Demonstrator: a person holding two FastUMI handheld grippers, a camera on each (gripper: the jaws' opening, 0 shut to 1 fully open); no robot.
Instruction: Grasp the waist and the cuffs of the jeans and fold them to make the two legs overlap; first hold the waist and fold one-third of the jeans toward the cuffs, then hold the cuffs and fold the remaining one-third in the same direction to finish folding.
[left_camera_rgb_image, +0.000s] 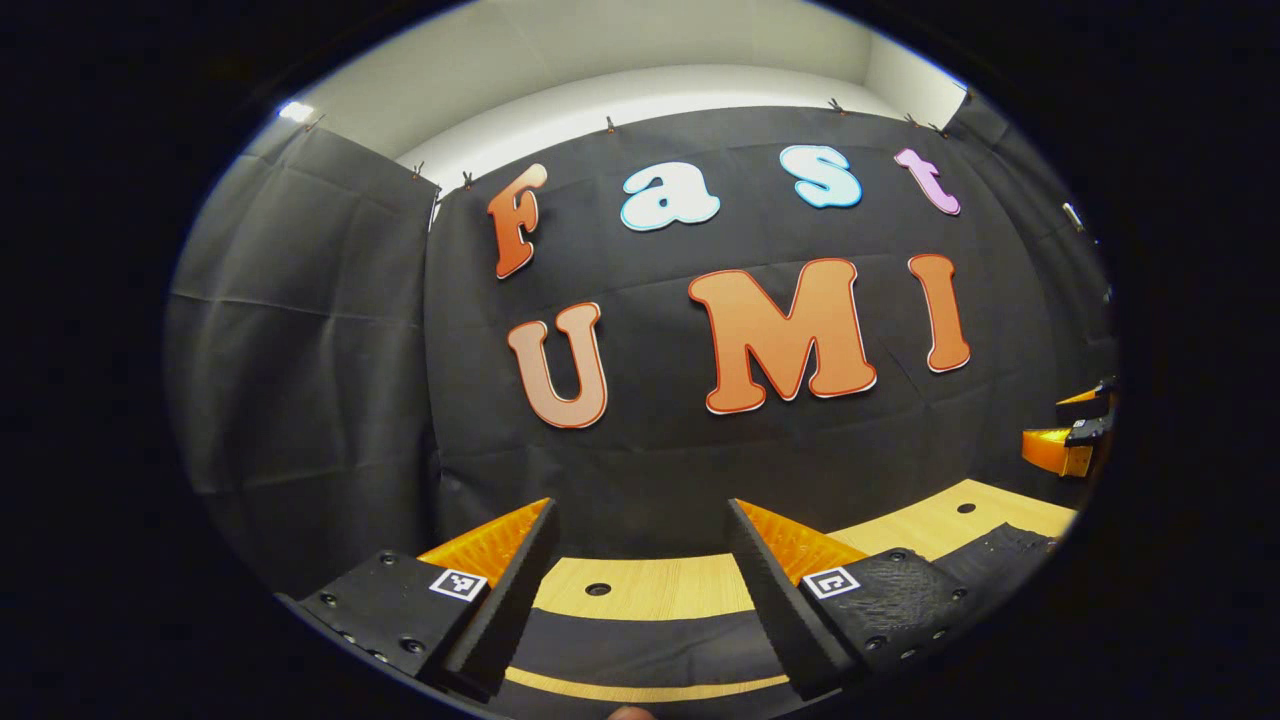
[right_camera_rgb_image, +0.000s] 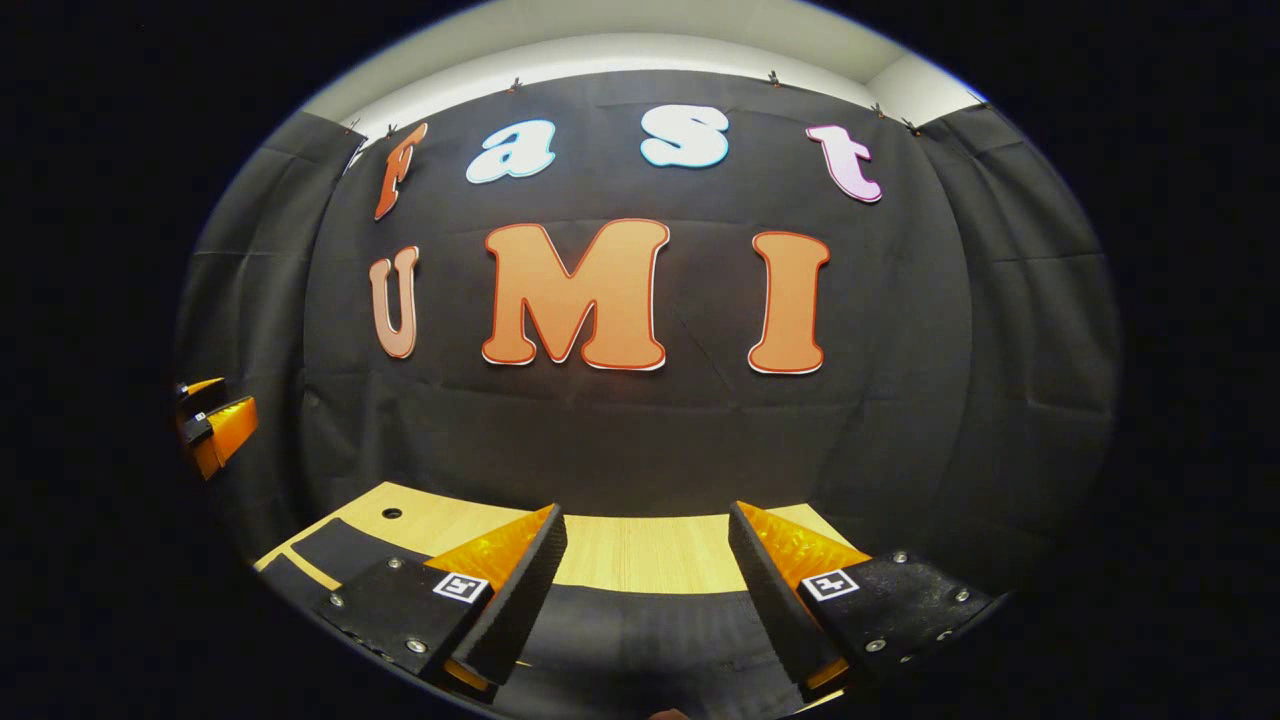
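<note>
Both grippers up over the table edge: left gripper (left_camera_rgb_image: 640, 590) fingers spread, nothing between; right gripper (right_camera_rgb_image: 645, 590) same, jaws apart. Ribbed black pads, orange backs. Dark jeans (left_camera_rgb_image: 650, 650) lie flat below on pale wood table (left_camera_rgb_image: 650, 585) w/ round holes.

It looked like a staged recording booth, not anyone's home: black cloth walls (left_camera_rgb_image: 300, 330) were clipped up under a plain white wall (right_camera_rgb_image: 600, 45), and a light wooden table (right_camera_rgb_image: 640, 550) with drilled holes sat in front.
</note>
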